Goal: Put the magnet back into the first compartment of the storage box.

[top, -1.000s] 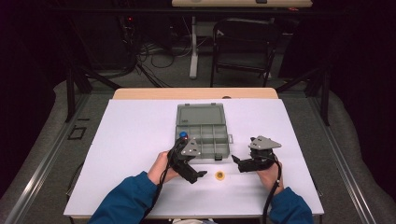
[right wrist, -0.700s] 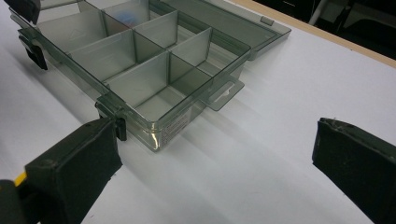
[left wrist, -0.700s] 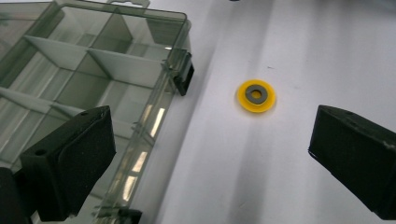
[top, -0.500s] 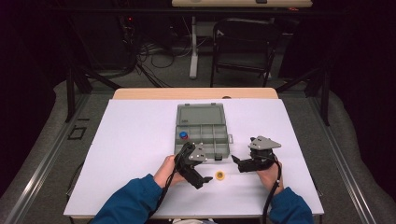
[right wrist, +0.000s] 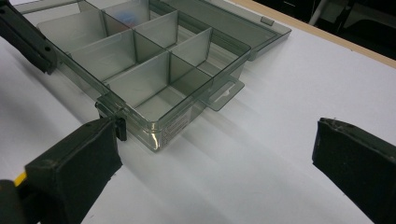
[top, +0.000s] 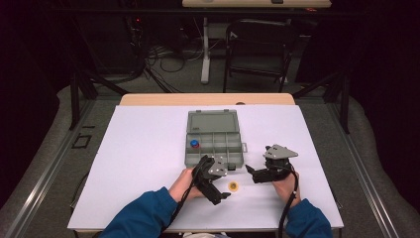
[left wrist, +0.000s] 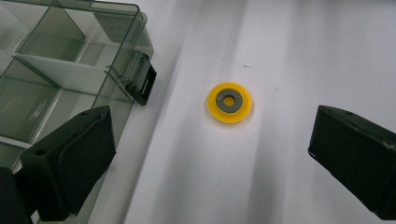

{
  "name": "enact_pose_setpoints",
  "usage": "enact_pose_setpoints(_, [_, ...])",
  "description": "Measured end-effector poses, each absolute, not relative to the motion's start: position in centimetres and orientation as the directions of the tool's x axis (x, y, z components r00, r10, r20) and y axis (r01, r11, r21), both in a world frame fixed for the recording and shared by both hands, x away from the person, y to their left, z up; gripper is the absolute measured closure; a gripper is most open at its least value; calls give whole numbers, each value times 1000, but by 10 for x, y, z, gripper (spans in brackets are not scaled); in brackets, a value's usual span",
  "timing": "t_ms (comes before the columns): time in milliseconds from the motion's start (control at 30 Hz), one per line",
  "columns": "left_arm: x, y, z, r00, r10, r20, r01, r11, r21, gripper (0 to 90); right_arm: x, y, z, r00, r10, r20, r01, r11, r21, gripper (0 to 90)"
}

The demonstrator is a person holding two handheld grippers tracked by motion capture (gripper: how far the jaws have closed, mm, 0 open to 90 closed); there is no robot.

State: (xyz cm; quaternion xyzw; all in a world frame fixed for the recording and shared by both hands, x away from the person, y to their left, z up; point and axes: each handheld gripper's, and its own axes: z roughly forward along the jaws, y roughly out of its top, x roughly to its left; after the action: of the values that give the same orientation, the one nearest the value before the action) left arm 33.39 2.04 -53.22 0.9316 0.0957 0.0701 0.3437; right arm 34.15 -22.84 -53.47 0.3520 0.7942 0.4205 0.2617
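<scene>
Two claws, both spread wide, holding nothing. Left claw [left wrist: 210,154]: yellow ring [left wrist: 229,101] lies flat on the bench [left wrist: 289,56] ahead, between its jaws, untouched; box [left wrist: 56,65] just left, latch nearest. Right claw [right wrist: 215,158]: box corner ahead-left carries a small label, unreadable; bare bench to the right. Blue-red piece [top: 194,144] in one compartment, too small to identify.
</scene>
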Motion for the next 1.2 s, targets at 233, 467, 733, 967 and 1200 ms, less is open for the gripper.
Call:
enact_pose_setpoints(233, [333, 13, -535, 977, 207, 54, 123, -752, 647, 102, 342, -228, -535, -616, 779, -120, 339, 400, 851, 0])
enact_pose_setpoints(467, [334, 8, -538, 980, 191, 51, 115, -761, 638, 245, 342, -228, -535, -615, 779, -119, 340, 399, 852, 0])
enact_pose_setpoints(733, [336, 3, -545, 984, 176, 25, 120, -762, 636, 439, 342, -229, -535, -617, 778, -120, 341, 401, 851, 0])
enact_pose_setpoints(967, [340, 1, -549, 984, 177, 15, 128, -765, 631, 489, 342, -228, -535, -616, 779, -119, 340, 399, 852, 0])
enact_pose_setpoints(1200, [342, 0, -551, 984, 180, -1, 140, -762, 632, 545, 342, -228, -535, -618, 777, -120, 341, 402, 850, 0])
